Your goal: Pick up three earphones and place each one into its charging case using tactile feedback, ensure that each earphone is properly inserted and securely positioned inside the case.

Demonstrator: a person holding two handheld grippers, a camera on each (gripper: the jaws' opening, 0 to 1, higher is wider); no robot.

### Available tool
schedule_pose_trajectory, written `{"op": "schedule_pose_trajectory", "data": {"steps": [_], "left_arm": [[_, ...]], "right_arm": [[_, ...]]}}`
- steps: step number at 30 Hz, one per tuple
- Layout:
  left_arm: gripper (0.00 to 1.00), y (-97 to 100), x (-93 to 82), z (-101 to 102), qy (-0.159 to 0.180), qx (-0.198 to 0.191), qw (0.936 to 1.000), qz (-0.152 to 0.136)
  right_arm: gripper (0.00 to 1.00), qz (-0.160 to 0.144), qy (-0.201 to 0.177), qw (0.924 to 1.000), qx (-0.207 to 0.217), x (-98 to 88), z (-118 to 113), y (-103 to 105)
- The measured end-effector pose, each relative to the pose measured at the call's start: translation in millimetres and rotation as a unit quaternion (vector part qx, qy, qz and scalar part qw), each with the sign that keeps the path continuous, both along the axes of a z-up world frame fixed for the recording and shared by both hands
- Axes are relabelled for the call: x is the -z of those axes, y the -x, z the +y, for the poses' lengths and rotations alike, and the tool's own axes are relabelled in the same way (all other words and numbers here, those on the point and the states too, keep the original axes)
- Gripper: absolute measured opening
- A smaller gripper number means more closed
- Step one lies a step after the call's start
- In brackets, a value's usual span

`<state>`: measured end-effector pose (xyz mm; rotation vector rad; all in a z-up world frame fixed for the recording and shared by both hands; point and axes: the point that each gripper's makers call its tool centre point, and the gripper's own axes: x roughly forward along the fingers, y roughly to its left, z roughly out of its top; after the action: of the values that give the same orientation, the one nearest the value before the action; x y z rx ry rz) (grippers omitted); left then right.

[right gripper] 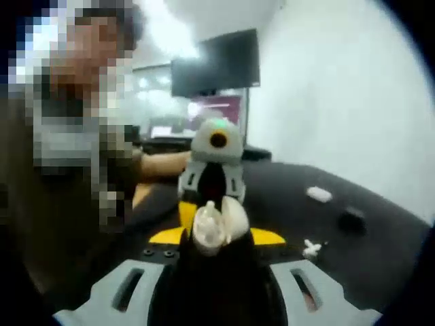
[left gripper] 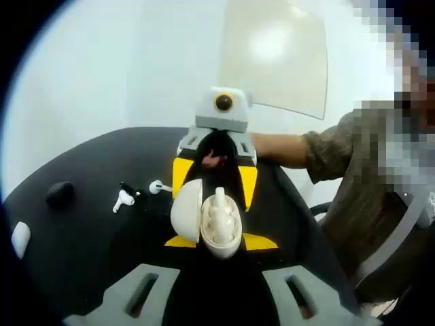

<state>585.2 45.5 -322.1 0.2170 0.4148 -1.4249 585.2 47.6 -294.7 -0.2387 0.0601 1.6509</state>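
An open white charging case (left gripper: 221, 238) sits between the yellow-edged jaws of my left gripper (left gripper: 221, 243), which is shut on it. Its lid (left gripper: 185, 212) hangs open to the left. A white earphone (left gripper: 219, 202) stands in the case, head sticking up. My right gripper (left gripper: 214, 200) faces me from beyond, its yellow jaws either side of the earphone; their grip is hidden. In the right gripper view the same case (right gripper: 219, 224) sits at my right gripper's tips (right gripper: 217, 238). Two more white earphones (left gripper: 124, 200) (left gripper: 160, 187) lie on the black table (left gripper: 75, 251).
A black case (left gripper: 60, 193) and a white case (left gripper: 20, 239) lie at the table's left. They show again as the white case (right gripper: 318, 194) and black case (right gripper: 351, 221), near a loose earphone (right gripper: 311, 248). A person's sleeve (left gripper: 340, 146) is close on the right.
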Motion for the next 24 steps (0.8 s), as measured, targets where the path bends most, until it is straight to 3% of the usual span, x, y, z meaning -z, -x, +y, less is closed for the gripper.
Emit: {"op": "schedule_pose_trajectory", "data": {"steps": [3,8,17,24], "left_arm": [[0.19,0.2,0.0,-0.4,0.003,0.002,1.0000,0.004],[0.19,2.2,0.6,-1.7,0.004,0.004,1.0000,0.005],[0.19,2.8,1.0,-2.2,0.006,0.003,0.9999,0.009],[0.19,3.5,2.3,-2.4,0.006,0.001,1.0000,0.008]], "right_arm": [[0.36,-0.005,0.021,0.9997,-0.007,8.2,1.4,0.3],[0.35,-0.021,0.013,0.9997,-0.003,5.8,0.0,-5.0],[0.32,-0.105,0.000,0.9944,-0.013,-0.1,-1.0,0.8],[0.24,-0.102,-0.004,0.9944,-0.027,-0.6,-0.1,8.3]]}}
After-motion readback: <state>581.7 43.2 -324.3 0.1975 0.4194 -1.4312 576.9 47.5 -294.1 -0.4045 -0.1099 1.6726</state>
